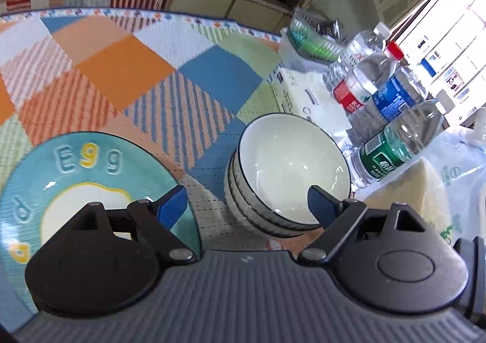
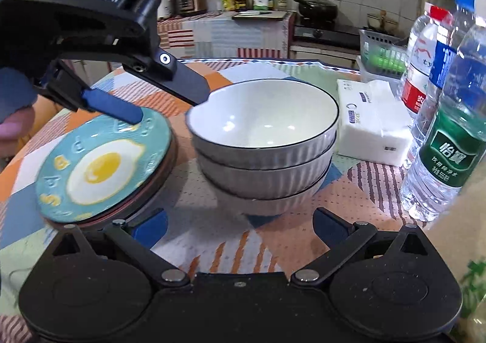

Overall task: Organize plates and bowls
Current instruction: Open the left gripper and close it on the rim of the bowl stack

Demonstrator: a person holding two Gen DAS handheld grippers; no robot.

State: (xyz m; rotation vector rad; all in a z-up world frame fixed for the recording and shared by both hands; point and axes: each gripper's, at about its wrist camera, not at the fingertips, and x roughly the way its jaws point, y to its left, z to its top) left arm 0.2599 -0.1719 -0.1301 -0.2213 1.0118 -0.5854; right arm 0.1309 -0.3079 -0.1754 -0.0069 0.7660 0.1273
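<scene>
A stack of three white ribbed bowls with dark rims stands on the patterned tablecloth; it also shows in the left wrist view. A teal plate with a fried-egg picture lies left of the bowls on top of a brown plate; it also shows in the left wrist view. My left gripper is open above the gap between plate and bowls, one finger over the plate's far rim, the other at the top bowl's rim; in its own view it holds nothing. My right gripper is open and empty in front of the bowls.
Several water bottles stand at the right, also in the left wrist view. A white tissue pack lies behind them beside the bowls. A plastic bag lies at the right. A kitchen counter with pots stands beyond the table.
</scene>
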